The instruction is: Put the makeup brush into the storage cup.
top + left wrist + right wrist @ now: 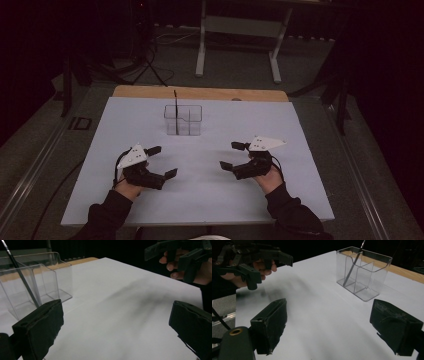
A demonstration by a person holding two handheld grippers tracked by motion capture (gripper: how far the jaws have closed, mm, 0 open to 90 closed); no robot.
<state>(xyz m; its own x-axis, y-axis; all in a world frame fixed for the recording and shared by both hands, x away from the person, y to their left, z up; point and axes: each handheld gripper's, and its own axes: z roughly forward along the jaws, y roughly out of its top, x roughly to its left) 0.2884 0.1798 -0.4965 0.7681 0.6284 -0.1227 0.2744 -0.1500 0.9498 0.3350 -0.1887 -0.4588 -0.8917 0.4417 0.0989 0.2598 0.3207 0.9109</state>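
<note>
Left gripper (pixel 162 161) is hovering low over the white table (pixel 210 200) with jaws spread wide and gripping nothing, the clear divided holder (pixel 183 120) is standing mid-table beyond with a thin dark rod (pixel 176 112) leaning inside, and right gripper (pixel 233 155) is hanging equally wide and empty.

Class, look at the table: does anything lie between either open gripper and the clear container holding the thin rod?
Nothing visible does. Bare white table separates the left gripper and right gripper from the clear container and its rod.
</note>
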